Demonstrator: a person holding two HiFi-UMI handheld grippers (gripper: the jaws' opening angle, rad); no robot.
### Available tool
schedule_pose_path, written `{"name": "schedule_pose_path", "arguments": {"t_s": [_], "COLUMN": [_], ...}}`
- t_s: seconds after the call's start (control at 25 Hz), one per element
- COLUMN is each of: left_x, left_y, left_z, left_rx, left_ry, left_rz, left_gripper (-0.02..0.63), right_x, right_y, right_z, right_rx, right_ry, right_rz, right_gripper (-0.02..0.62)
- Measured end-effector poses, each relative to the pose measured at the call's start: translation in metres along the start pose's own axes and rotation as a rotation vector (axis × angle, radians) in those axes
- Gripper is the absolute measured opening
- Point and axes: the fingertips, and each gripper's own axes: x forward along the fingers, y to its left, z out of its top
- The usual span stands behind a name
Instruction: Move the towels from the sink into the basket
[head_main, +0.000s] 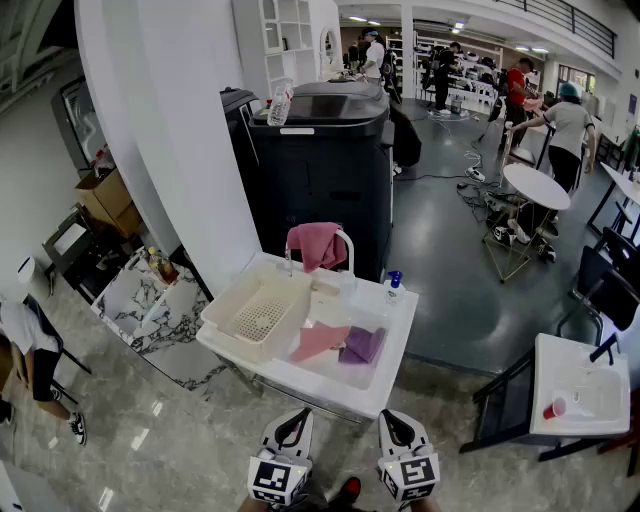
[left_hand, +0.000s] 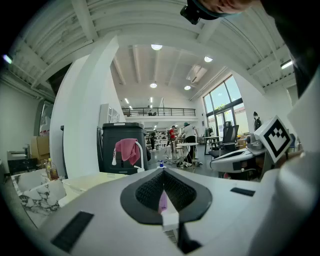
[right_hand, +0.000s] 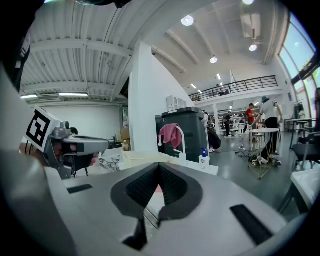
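A white sink (head_main: 392, 352) stands ahead of me. In its basin lie a pink towel (head_main: 320, 340) and a purple towel (head_main: 362, 344). A second pink towel (head_main: 316, 245) hangs over the faucet, also seen in the left gripper view (left_hand: 127, 150) and the right gripper view (right_hand: 171, 134). The cream perforated basket (head_main: 255, 315) sits on the sink's left side and holds nothing. My left gripper (head_main: 297, 420) and right gripper (head_main: 389, 421) are low, near the sink's front edge. Both are shut with nothing in them: left gripper (left_hand: 162, 192), right gripper (right_hand: 159, 180).
A black copier (head_main: 320, 150) stands behind the sink, with a blue-capped soap bottle (head_main: 393, 284) on the sink's back right corner. A marble side table (head_main: 150, 305) is at left. At right is a white table (head_main: 580, 385) with a red cup. People stand further back.
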Motion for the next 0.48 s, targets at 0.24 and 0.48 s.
{"name": "schedule_pose_path", "arguments": {"t_s": [0.24,0.48], "left_x": [0.011,0.024], "left_y": [0.003,0.004], "left_z": [0.001,-0.003], "left_rx": [0.008,0.021], "left_ry": [0.000,0.016], "left_rz": [-0.018,-0.031], "left_gripper": [0.001,0.001], "right_x": [0.015,0.028], "right_y": [0.000,-0.010], "right_z": [0.003,0.000], "right_rx": [-0.002,0.021], "right_ry": [-0.005,-0.002], "right_rz": [0.005,0.001], "right_gripper": [0.029,0.029]}}
